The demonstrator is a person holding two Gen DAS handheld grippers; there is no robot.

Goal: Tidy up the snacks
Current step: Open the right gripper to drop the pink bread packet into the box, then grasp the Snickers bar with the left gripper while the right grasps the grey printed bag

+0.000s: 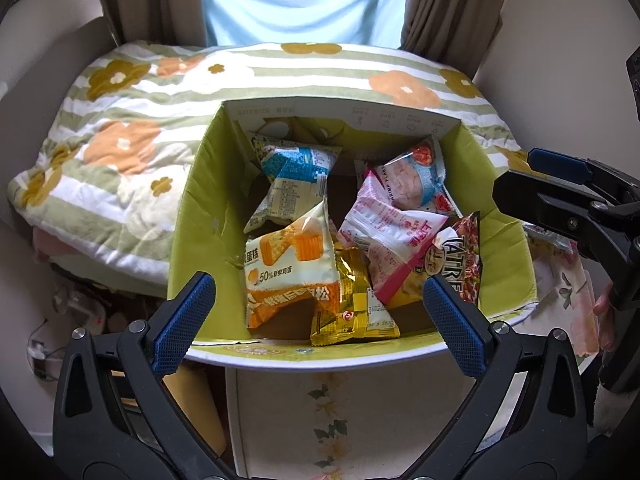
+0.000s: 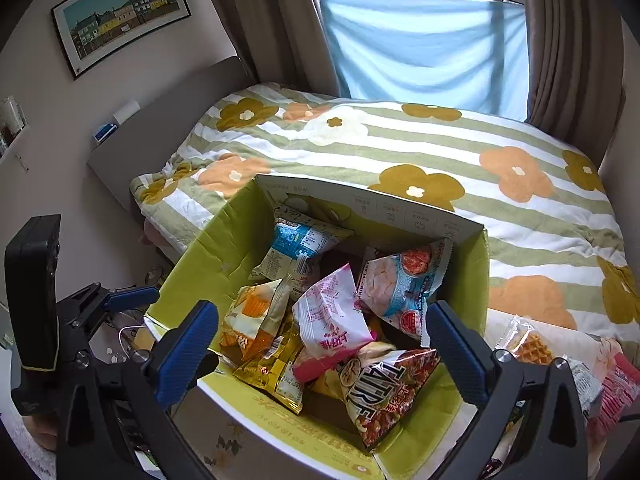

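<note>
Snack packets [image 1: 320, 240] lie in the box [image 1: 200, 200], bed [image 1: 120, 120] behind.

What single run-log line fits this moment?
left hand-held gripper: open, empty | right hand-held gripper: open, empty | box: holds snack packets | waffle packet: outside box

A floral-topped table [image 1: 352, 400] carries the open green cardboard box [image 2: 460, 412] of snacks — beside the box lie a waffle packet [image 2: 528, 346] and a pink packet [image 2: 616, 392].

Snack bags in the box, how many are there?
6 show in the box: blue bag, cake bag, gold bag, pink bag, shrimp bag, red nut bag. More may hide underneath.
</note>
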